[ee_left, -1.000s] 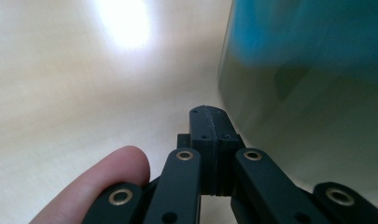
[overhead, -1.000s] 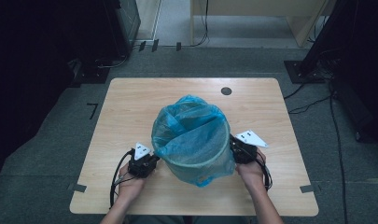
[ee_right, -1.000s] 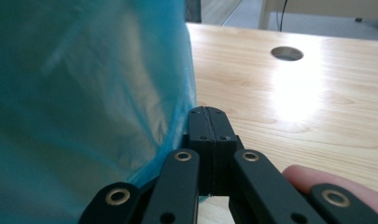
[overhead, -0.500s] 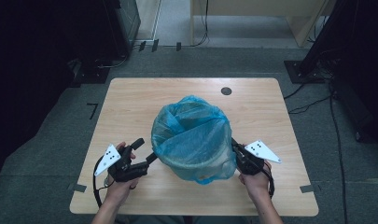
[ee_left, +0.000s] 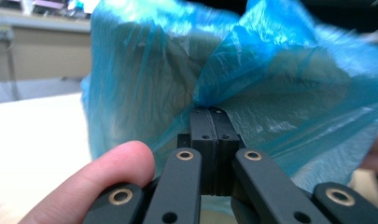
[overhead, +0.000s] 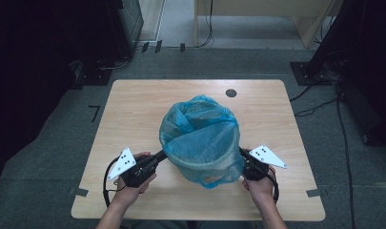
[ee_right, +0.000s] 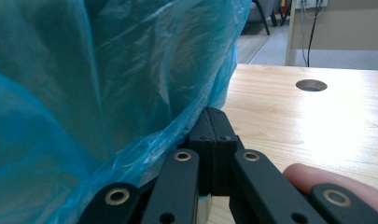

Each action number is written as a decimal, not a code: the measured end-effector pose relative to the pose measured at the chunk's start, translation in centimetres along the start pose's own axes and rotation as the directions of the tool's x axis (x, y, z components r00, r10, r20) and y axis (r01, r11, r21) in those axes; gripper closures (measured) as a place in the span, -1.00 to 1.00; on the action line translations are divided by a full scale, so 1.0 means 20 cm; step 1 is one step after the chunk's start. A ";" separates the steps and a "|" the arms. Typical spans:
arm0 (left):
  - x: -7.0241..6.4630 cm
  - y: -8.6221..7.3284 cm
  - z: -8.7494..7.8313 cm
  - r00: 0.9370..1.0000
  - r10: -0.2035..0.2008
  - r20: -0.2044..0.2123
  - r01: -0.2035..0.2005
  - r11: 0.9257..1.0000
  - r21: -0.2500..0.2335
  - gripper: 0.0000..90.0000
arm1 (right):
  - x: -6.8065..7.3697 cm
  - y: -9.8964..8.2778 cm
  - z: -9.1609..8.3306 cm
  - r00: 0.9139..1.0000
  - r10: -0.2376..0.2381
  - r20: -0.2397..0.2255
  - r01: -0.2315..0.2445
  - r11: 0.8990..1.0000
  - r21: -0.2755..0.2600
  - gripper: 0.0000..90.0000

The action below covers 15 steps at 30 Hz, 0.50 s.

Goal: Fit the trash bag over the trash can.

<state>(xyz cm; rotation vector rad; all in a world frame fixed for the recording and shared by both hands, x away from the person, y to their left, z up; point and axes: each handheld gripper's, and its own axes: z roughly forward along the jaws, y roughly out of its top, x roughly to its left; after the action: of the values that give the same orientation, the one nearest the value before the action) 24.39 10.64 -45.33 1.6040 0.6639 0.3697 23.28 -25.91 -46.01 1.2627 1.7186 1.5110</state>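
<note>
A round bin lined with a blue plastic bag (overhead: 200,138) stands in the middle of the wooden table (overhead: 133,109). My left gripper (overhead: 164,153) reaches the bag's left side. Its jaws have just closed and are now shut, with a bunch of blue film (ee_left: 144,70) pinched at the tips (ee_left: 210,111). My right gripper (overhead: 241,151) is at the bag's right side, shut (ee_right: 213,111), and the film (ee_right: 84,70) runs into its tips from the left. A hand holds each gripper at the table's near edge.
A round cable hole (overhead: 231,93) sits in the table's far right part, also in the right gripper view (ee_right: 311,85). Dark equipment and cables stand on the floor around the table. A wooden desk lies beyond.
The left gripper pulled away from the bin to the left, then came back in to the bag's left side. The right gripper shifted slightly outward along the bag.
</note>
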 end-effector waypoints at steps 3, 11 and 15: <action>0.00 -0.04 0.02 0.997 0.024 -0.071 -0.019 0.997 0.080 1.00 | 0.01 0.01 -0.03 1.000 -0.014 -0.015 0.014 1.000 -0.021 1.00; -0.03 -0.06 -0.07 0.993 -0.044 0.107 0.051 0.997 -0.065 0.07 | 0.04 -0.04 -0.06 0.999 -0.041 -0.028 0.040 0.999 -0.026 1.00; -0.12 -0.02 -0.07 0.988 -0.011 0.154 0.023 0.997 -0.077 -0.62 | 0.04 -0.03 -0.07 0.999 -0.044 -0.021 0.043 0.998 -0.038 1.00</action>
<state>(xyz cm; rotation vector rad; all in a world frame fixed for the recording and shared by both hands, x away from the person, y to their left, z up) 21.67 10.35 -45.23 1.5334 0.5391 0.2540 21.59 -25.77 -46.09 1.1867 1.7120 1.5306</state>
